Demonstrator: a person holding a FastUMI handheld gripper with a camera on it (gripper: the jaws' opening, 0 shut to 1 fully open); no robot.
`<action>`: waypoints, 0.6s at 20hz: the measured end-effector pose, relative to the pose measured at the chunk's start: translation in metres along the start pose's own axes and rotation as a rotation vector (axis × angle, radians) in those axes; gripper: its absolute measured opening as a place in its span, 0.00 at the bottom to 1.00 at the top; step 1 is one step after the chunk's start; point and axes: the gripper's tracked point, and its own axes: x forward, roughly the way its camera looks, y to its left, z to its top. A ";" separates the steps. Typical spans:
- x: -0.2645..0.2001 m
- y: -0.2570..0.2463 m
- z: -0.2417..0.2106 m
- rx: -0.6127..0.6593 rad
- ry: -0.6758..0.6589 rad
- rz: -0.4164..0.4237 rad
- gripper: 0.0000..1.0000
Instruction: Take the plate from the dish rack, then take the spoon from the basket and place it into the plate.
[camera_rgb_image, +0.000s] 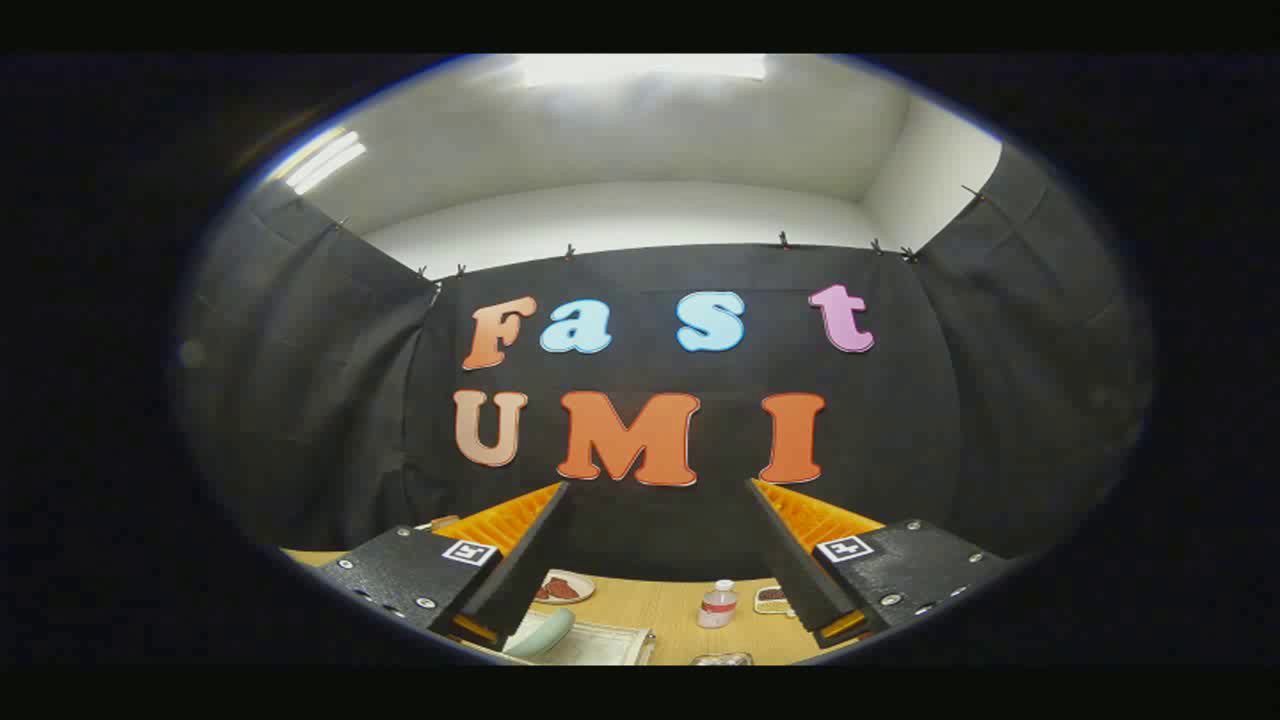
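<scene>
Plate (562, 588) with reddish food lies on the worktop (660, 605), low beyond the left finger's tip; whether it is the task's plate, cannot tell. Tongs (660, 560) spread wide, holding nothing, aimed level at the booth wall. Next move needs a downward tilt.

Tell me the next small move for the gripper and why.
Probably tilt the gripper down toward the table. Its fingers stand open and empty, aimed at the booth wall, and beyond them lie a small bottle and a dish of food. I cannot make out a dish rack or plate to take yet.
</scene>
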 end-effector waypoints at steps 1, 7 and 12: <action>0.000 0.000 0.001 0.000 0.000 0.003 1.00; -0.002 -0.007 0.000 0.003 0.021 -0.013 1.00; -0.004 -0.009 0.002 -0.003 0.024 -0.008 1.00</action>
